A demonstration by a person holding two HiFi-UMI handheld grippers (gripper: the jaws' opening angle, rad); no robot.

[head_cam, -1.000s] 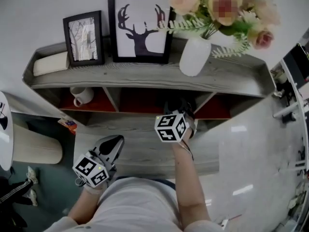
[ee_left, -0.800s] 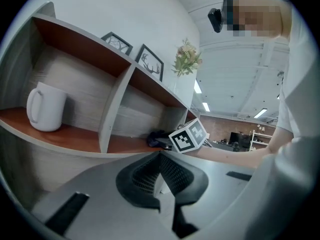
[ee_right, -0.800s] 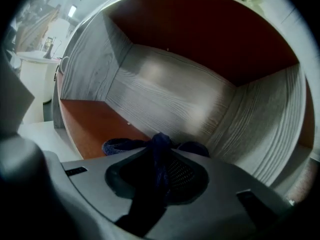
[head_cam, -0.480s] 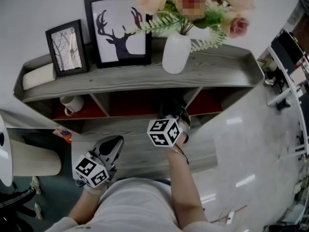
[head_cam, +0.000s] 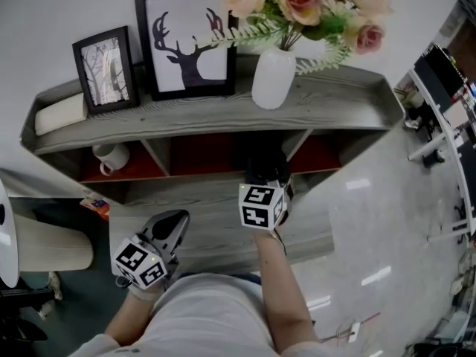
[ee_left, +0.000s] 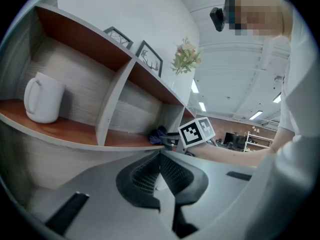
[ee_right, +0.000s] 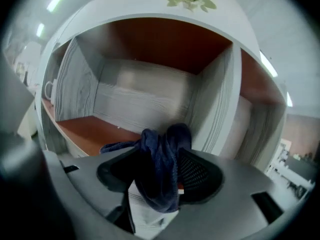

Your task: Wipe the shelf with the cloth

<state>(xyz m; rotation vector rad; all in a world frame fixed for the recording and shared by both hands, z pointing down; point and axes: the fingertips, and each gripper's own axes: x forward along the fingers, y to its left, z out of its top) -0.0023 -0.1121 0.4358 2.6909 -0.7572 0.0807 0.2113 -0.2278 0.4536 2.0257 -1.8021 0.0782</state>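
Note:
A grey wooden shelf (head_cam: 223, 114) has three red-lined compartments. My right gripper (head_cam: 269, 173) reaches into the mouth of the middle compartment (ee_right: 100, 129), near its right divider (ee_right: 215, 109). A dark blue cloth (ee_right: 160, 169) hangs bunched between its jaws, which have just been opening and now stand apart around it. The cloth also shows as a dark lump (ee_left: 157, 134) on the compartment floor, beside the right gripper's marker cube (ee_left: 196, 131). My left gripper (head_cam: 175, 222) is shut and empty, held low over the lower ledge (head_cam: 216, 233), with its jaws together (ee_left: 160, 156).
A white mug (head_cam: 111, 157) stands in the left compartment. On the shelf top are two framed pictures (head_cam: 186, 39), a white vase of flowers (head_cam: 273, 76) and a pale roll (head_cam: 61, 112). Glossy floor (head_cam: 372, 199) lies to the right.
The right gripper's marker cube has rolled and shifted slightly right at the middle compartment's mouth. The left gripper has stayed where it was.

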